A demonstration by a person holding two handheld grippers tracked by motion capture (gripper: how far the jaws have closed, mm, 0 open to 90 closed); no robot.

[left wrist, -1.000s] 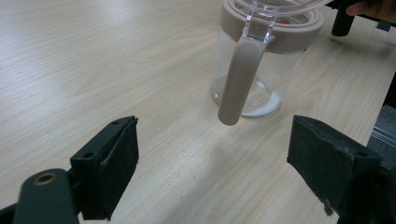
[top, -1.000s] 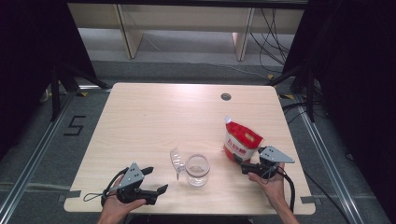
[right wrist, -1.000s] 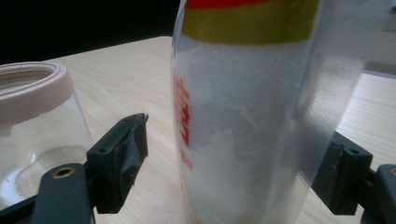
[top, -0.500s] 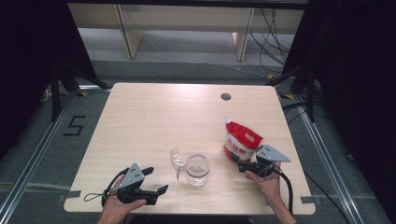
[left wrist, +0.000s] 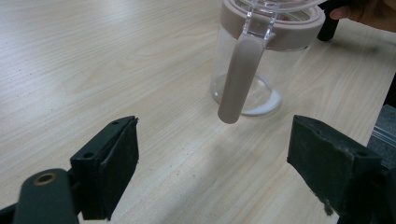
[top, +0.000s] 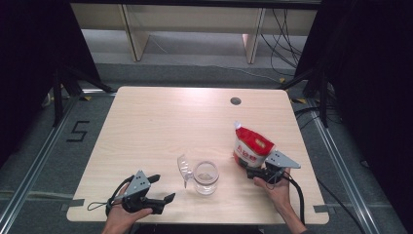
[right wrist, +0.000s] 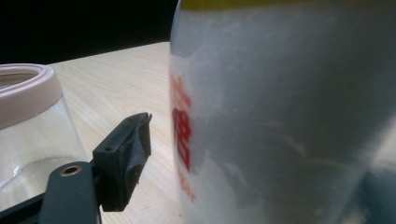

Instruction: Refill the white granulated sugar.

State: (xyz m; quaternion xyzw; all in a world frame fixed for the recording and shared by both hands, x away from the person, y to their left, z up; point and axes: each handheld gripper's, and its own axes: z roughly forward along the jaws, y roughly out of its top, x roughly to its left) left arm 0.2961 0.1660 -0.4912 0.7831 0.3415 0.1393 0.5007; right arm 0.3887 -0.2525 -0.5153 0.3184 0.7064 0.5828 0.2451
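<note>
A clear glass jar point(top: 205, 177) with a pale pink rim stands near the table's front edge, a little white powder in its bottom. Its clear flip lid point(top: 184, 169) hangs open on the left side. A red and white bag point(top: 252, 145) stands upright to the right of the jar. My left gripper point(top: 163, 188) rests open at the front left, pointing at the jar point(left wrist: 261, 60) with nothing between its fingers. My right gripper point(top: 247, 170) is open at the bag's base. In the right gripper view one finger point(right wrist: 125, 156) stands just clear of the bag point(right wrist: 289, 116); the other is hidden.
The wooden table point(top: 160, 126) has a round cable hole point(top: 235, 101) at the back right. Dark frames and cables stand on the floor around it. A hand point(top: 280, 192) holds the right gripper near the front edge.
My right gripper has edged a little left and forward, closer to the bag. The left gripper, the jar and the bag have stayed where they were.
</note>
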